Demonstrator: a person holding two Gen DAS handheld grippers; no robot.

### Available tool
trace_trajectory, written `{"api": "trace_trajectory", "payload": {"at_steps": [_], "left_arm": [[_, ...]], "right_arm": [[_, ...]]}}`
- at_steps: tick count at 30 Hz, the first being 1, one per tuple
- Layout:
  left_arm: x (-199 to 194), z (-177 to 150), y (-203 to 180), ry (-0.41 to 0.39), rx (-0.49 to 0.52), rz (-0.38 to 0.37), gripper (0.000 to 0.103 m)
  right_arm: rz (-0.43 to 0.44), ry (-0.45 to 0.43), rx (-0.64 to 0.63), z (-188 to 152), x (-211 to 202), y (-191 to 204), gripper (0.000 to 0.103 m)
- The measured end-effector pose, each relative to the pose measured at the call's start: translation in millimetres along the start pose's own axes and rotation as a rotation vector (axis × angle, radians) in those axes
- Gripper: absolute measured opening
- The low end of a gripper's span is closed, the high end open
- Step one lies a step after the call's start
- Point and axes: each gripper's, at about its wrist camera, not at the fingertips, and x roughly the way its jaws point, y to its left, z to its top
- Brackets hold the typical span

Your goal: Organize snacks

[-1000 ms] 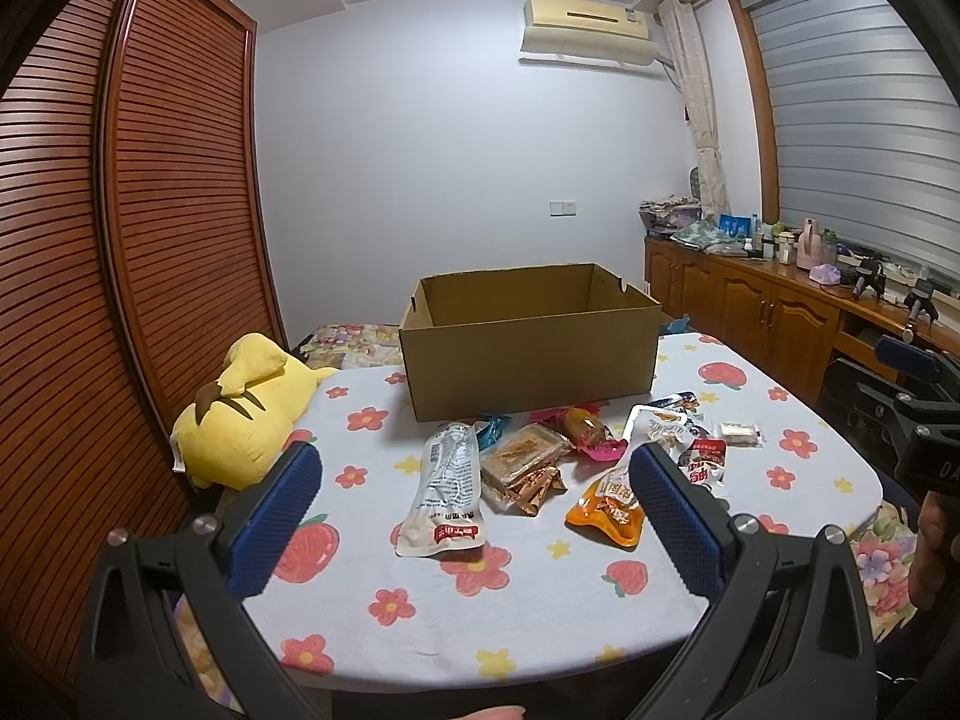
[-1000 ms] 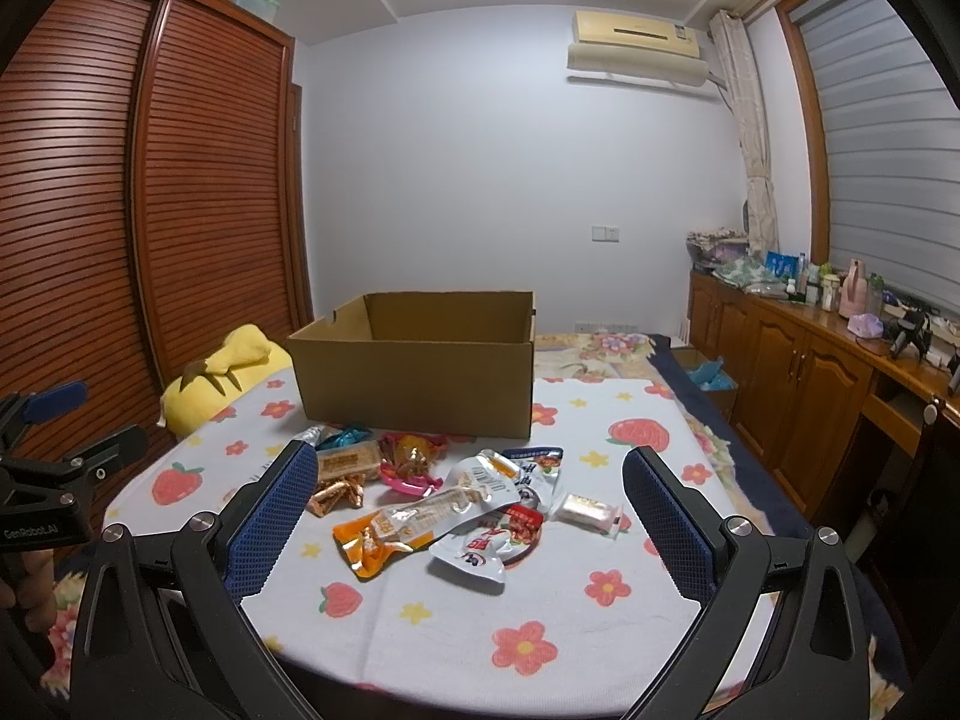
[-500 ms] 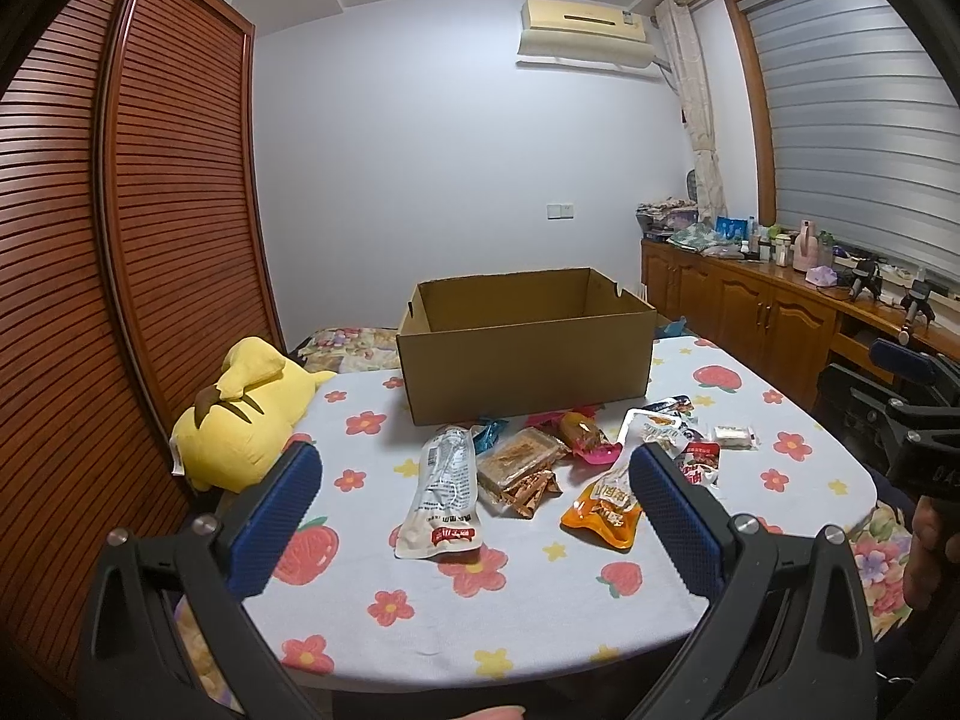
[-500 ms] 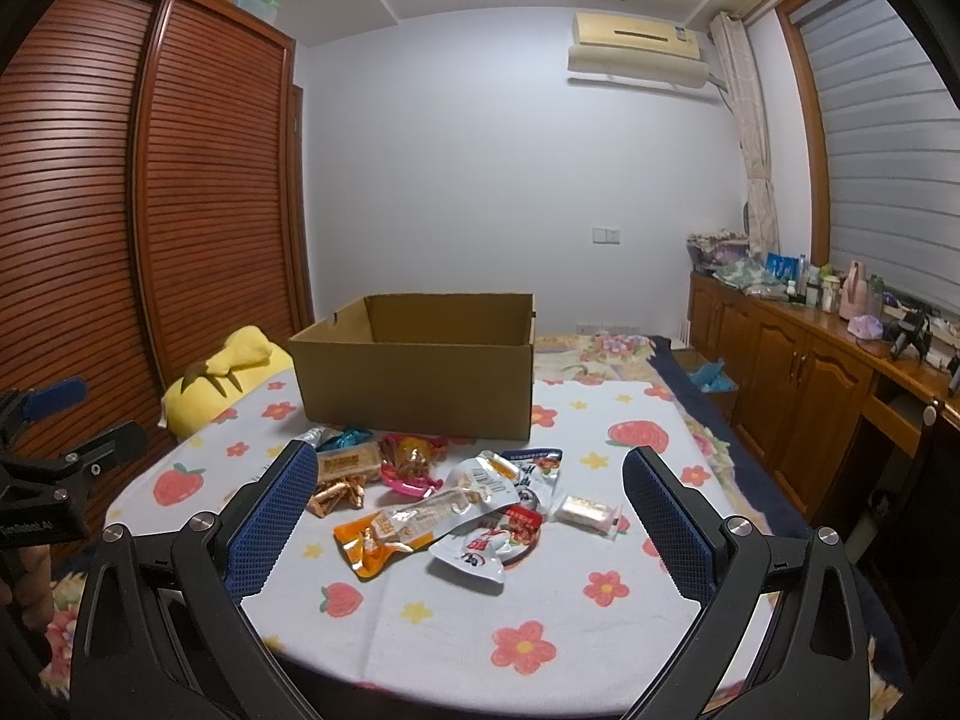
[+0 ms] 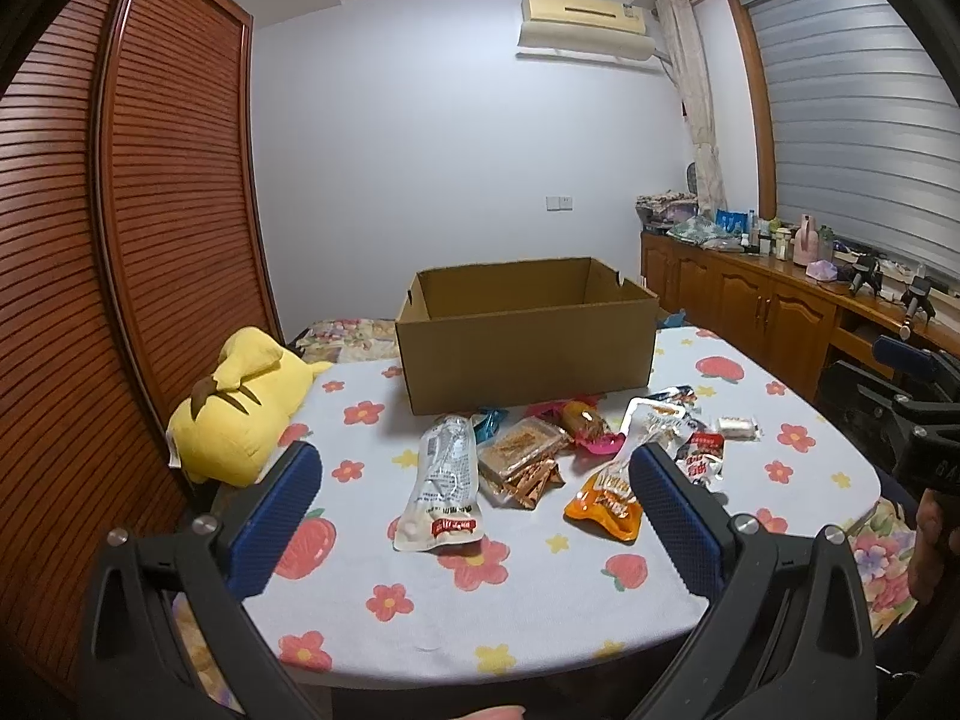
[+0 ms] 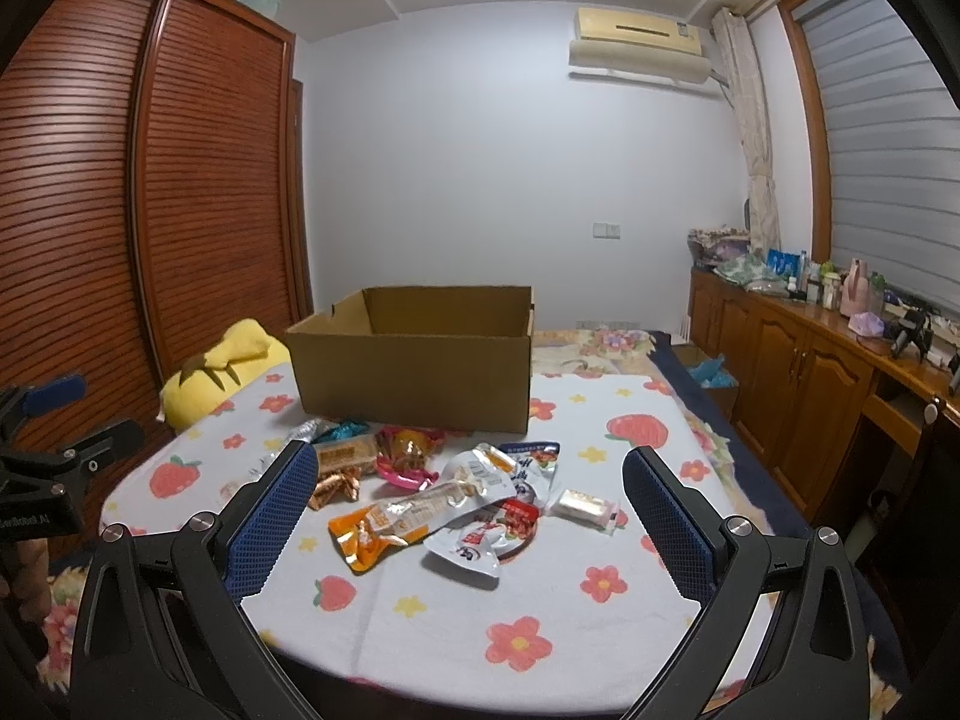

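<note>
Flowered cloth covers the table (image 5: 528, 594), and on it, at the middle of both views, the snacks lie in a loose heap just in front of an open cardboard box (image 5: 528, 354) whose inside is not visible. In the left wrist view a long clear packet (image 5: 444, 477) lies left of centre, its long axis running from the lower middle of the frame up toward the box; right of it sit a brown biscuit pack (image 5: 522, 450), a pink wrapper (image 5: 585, 429), an orange pouch (image 5: 606, 495) at lower right of the heap, and a small white bar (image 5: 735, 426) at its right edge. The left gripper (image 5: 474, 480) hangs short of the table's near edge, its blue pads spread wide with nothing between them, and the clear packet lies almost straight ahead between them, lengthwise to the reach. The right gripper (image 6: 471, 489) is likewise spread wide and empty; from it the orange pouch (image 6: 372, 534) and a white-and-red packet (image 6: 474, 540) lie straight ahead, nearest its pads. Judging from this, nothing has been picked up yet, and each gripper has its own near target: clear packet for the left, orange pouch for the right. A yellow plush toy (image 5: 240, 408) sits at the table's left edge, apart from the heap.
</note>
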Motion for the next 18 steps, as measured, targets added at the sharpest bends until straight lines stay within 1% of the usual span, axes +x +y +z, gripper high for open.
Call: {"api": "trace_trajectory", "payload": {"at_steps": [5,13,18], "left_arm": [[16.0,-9.8,6.8,0.035,-0.007,-0.016,0.103],[45.5,-22.4,18.5,0.099,-0.010,-0.037,0.103],[64.4,-27.2,21.7,0.146,0.003,-0.053,0.103]], "right_arm": [[-0.005,0.021,-0.009,-4.8,8.2,-6.4,0.103],[-0.001,0.071,-0.035,-10.6,32.6,-30.8,0.103],[0.010,0.115,-0.055,-15.5,49.9,-45.2,0.099]]}}
